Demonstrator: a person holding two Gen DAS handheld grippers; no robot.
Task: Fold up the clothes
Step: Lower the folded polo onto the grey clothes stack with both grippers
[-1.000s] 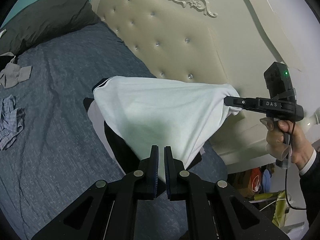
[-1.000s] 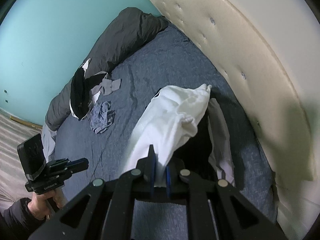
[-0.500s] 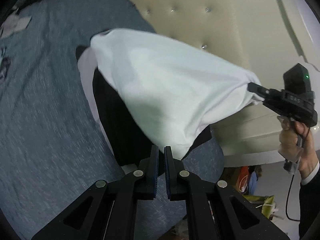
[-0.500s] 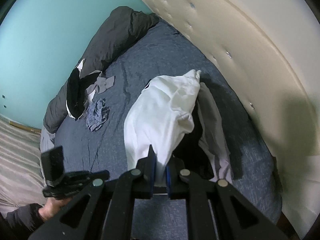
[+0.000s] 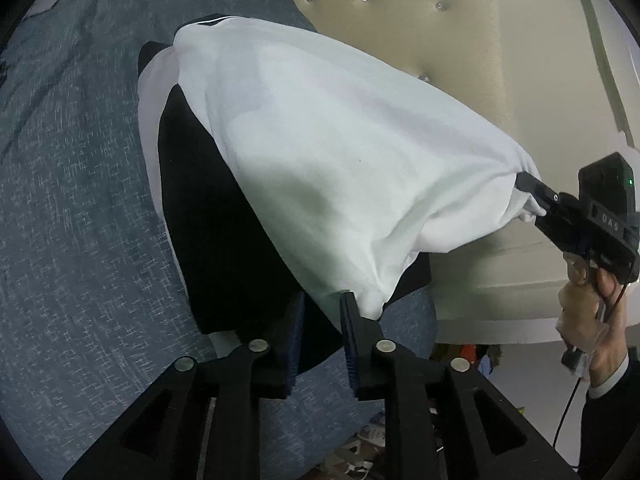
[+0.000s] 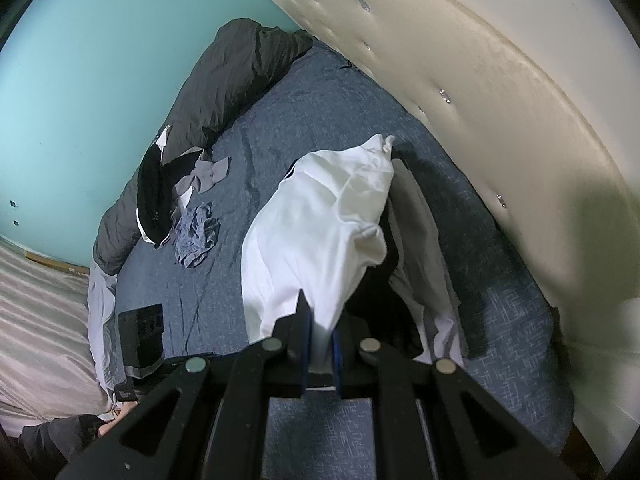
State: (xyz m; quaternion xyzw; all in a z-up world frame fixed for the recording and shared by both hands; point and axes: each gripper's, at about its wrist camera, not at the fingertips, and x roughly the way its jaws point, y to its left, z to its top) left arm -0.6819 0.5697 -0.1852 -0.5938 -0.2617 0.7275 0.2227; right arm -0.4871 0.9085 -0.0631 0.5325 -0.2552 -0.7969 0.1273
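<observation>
my left gripper [image 5: 322, 312] has its fingers spread apart, the white shirt [image 5: 340, 152] hanging loose between them. my right gripper [image 6: 320, 344] is pinched tight on the shirt's other corner. the shirt stretches above the bed [image 5: 72, 200], beside the headboard [image 5: 420, 32], over a black garment [image 5: 224, 240].

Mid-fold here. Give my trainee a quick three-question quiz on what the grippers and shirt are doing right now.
1. True or false: the right gripper is clamped on the white shirt.
2. On the left gripper, the jaws stand: A) apart, B) tightly shut, C) out of view.
3. Fill in: under the shirt, a ____ garment lies on the bed.
Key: 1 true; 2 A; 3 black.
</observation>
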